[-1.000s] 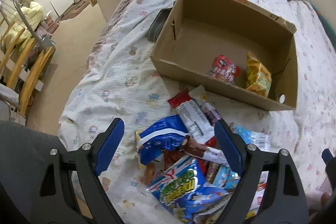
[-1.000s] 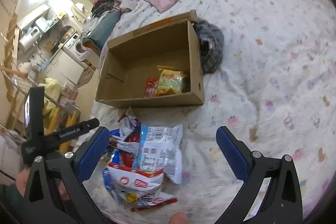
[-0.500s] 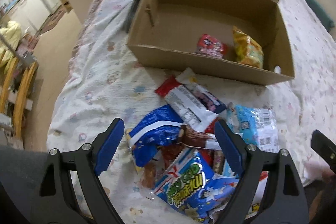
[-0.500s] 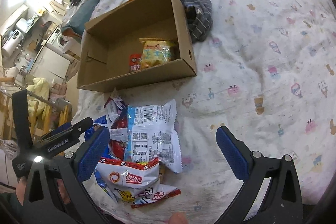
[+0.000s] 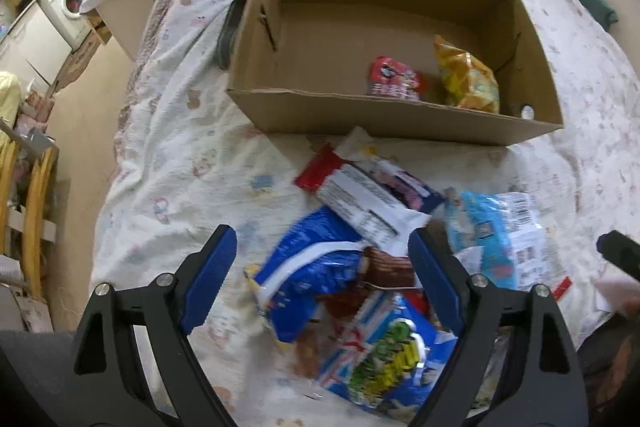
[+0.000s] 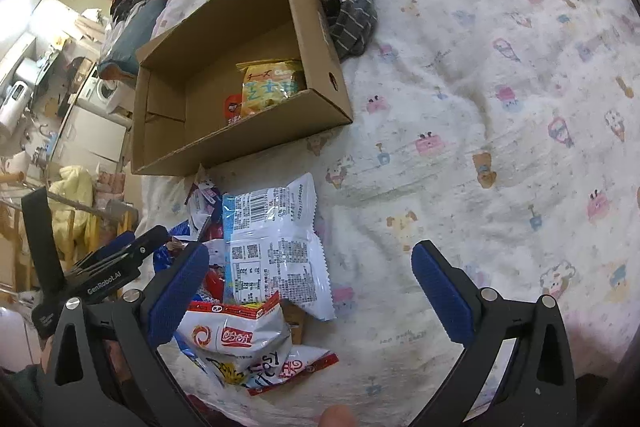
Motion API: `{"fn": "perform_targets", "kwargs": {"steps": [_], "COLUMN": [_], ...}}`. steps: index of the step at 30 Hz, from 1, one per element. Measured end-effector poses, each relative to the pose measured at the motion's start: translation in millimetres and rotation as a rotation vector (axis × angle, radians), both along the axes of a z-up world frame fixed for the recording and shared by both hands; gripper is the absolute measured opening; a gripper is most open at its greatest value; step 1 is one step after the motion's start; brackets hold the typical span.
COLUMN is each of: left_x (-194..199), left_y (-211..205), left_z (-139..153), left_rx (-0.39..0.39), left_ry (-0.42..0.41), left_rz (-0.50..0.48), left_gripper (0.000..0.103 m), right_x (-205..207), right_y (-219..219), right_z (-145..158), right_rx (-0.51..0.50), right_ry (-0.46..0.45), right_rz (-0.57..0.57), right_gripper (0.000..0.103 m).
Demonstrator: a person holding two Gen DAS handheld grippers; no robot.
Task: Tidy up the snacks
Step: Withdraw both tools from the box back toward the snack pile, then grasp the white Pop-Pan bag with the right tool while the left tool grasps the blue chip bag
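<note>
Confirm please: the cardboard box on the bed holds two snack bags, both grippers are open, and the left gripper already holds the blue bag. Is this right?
Not quite. The left gripper holds nothing: in the left wrist view it is open above the blue bag, not closed on it. The rest stands: the cardboard box holds two snack bags, a red bag and a yellow bag, and the right gripper is open too.

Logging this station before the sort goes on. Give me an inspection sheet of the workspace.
Surface: bed with a white cartoon-print quilt.
Job's things: open brown cardboard box holding a yellow snack bag and a small red packet; pile of loose snack packets on the quilt in front of the box.
Clutter: grey striped cloth beside the box.
Grippers: left gripper open above the pile; right gripper open, empty.
Cables: nothing seen.
Surroundings: white washing machine, wooden chair.
</note>
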State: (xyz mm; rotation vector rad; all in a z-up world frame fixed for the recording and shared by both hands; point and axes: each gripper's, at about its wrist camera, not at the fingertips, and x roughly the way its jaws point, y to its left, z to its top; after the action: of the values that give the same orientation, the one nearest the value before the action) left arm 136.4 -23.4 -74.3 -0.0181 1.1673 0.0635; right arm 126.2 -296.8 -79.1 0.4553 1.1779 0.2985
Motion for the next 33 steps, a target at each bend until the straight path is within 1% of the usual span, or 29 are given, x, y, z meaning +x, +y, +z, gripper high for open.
{"fn": "perform_targets", "kwargs": {"steps": [3,5,7,10,12,14,15,17,19,20,24,25,26,28,29,31,33], "left_x": [-2,-2,-2,-3,-5,-7,-7,-8,-8,-8,-8,-8,-7,-5,-4,-3,-3], "left_y": [11,15,19,29,34,39,39,43,48,52,67,69,71,75,76,78,80], "left_z": [3,4,3,4,5,4,3,0,-3,-3,-3,-4,-5,-7,-7,-8,-10], "left_rx": [-0.030,-0.027,-0.040,-0.099,-0.112,-0.122,-0.128,-0.148,-0.152,-0.154,-0.198,-0.202,-0.201,-0.205,-0.207,-0.203,-0.193], "left_ry": [-0.023,-0.029,-0.020,-0.007,-0.008,0.001,0.007,0.026,0.037,0.041,0.049,0.052,0.056,0.067,0.070,0.070,0.072], "left_rz": [0.001,-0.003,0.006,0.044,0.059,0.068,0.070,0.078,0.091,0.102,0.152,0.162,0.170,0.188,0.194,0.210,0.224], "left_gripper": [0.085,0.086,0.085,0.085,0.086,0.085,0.086,0.086,0.086,0.086,0.085,0.085,0.085,0.085,0.085,0.086,0.085], "right_x": [0,0,0,3,5,8,9,10,8,6,-17,-22,-24,-27,-28,-30,-31], "right_y": [-3,-4,-6,-11,-14,-15,-12,-3,13,19,45,54,62,77,84,98,103], "right_z": [-1,0,-1,-3,-7,-14,-18,-25,-30,-29,-11,-9,-9,-13,-20,-34,-45], "right_rx": [0.029,0.043,0.041,0.064,0.092,0.135,0.160,0.179,0.196,0.196,0.147,0.136,0.103,0.005,-0.053,-0.116,-0.159], "right_ry": [0.009,0.007,0.011,0.023,0.039,0.076,0.099,0.138,0.193,0.201,0.127,0.122,0.118,0.112,0.123,0.150,0.151], "right_rz": [-0.011,-0.022,-0.033,-0.053,-0.068,-0.077,-0.070,-0.036,0.043,0.071,0.196,0.240,0.267,0.313,0.335,0.366,0.377], "right_gripper": [0.103,0.103,0.103,0.103,0.103,0.103,0.103,0.103,0.103,0.103,0.103,0.103,0.103,0.103,0.103,0.103,0.102]}}
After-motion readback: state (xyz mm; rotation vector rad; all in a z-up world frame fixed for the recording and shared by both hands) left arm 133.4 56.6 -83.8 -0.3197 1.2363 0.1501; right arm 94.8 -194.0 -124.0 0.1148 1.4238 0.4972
